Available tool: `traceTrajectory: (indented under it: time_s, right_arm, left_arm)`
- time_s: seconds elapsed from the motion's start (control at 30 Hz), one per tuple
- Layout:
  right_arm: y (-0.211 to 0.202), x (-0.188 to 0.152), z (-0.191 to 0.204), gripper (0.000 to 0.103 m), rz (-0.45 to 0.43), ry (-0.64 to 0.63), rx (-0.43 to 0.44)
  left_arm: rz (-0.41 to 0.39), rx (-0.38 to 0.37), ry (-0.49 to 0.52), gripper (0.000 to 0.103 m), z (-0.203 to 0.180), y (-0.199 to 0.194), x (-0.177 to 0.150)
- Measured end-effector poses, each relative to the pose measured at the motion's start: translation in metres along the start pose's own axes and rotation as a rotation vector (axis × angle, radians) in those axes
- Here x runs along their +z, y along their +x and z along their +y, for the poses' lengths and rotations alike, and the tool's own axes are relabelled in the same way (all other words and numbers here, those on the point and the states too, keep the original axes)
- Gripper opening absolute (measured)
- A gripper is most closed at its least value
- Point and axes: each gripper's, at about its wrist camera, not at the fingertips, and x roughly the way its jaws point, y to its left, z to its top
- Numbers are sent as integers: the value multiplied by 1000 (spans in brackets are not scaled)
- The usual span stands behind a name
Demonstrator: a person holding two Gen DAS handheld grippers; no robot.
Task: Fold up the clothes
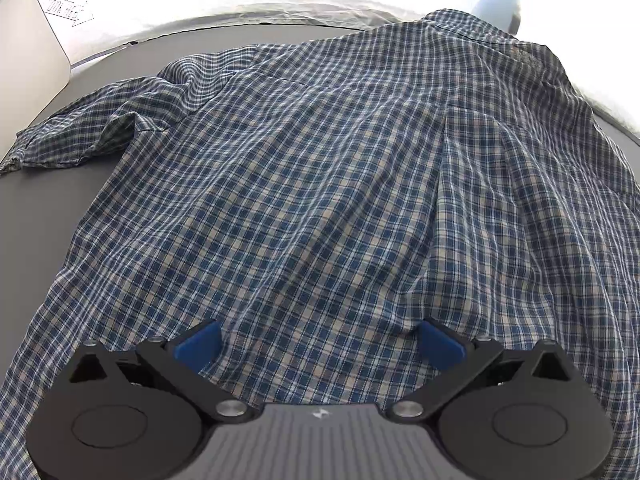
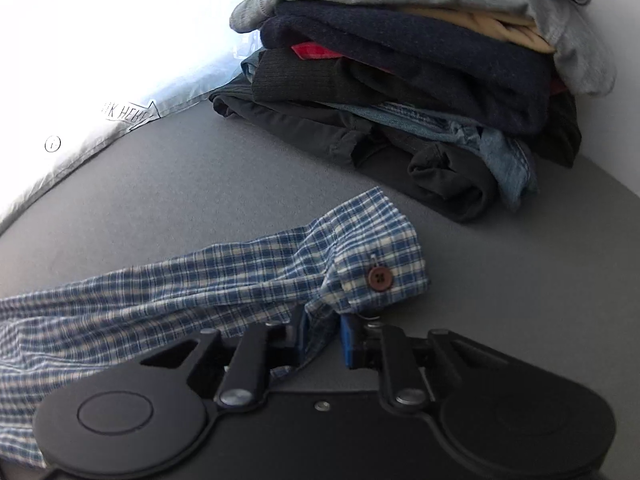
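Plaid shirt [image 1: 320, 200] under the wide-spread left hand-held gripper [image 1: 320, 346] — right hand-held gripper [image 2: 324, 338] pinches its cuff [image 2: 376, 256].

Grey surface [image 2: 208, 184] lying underneath, showing in both wrist views. White sheeting [image 2: 80, 60] with printed black lettering running along its far edge, brightly lit. Pale panel [image 1: 28, 60] standing at the left in the left wrist view, bearing a printed arrow label [image 1: 70, 11].
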Motion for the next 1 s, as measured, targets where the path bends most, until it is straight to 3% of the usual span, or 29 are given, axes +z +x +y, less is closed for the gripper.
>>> traceTrajectory:
  time_s: [0.13,0.27,0.37,0.43,0.53,0.63,0.73,0.83,1.0]
  right_arm:
    - [-7,9,2,9,-63,-66,-62]
    - [9,10,5,12,-5,-135,-87]
    - [0,8,16,28,-13,-190,-105]
    - [-10,4,27,45,-40,-223,-99]
    - [-26,-1,52,48,-86,-317,-76]
    - [-41,0,82,50,-99,-346,34]
    - [-56,1,127,50,-114,-423,164]
    - [-65,0,180,52,-123,-505,316]
    - [-75,-6,293,54,-96,-529,599]
  left_arm:
    - [-15,2,-6,103,0,-6,-3]
    - [-27,7,-16,103,4,-4,-4]
    - [-3,2,-16,103,5,-2,-1]
    - [21,-6,-5,103,5,0,3]
    - [56,-38,43,103,8,4,13]
    - [61,-50,79,103,11,12,30]
    - [16,-80,100,103,14,16,56]
    - [-54,-127,121,103,15,24,99]
    - [-152,-220,136,103,3,57,182]
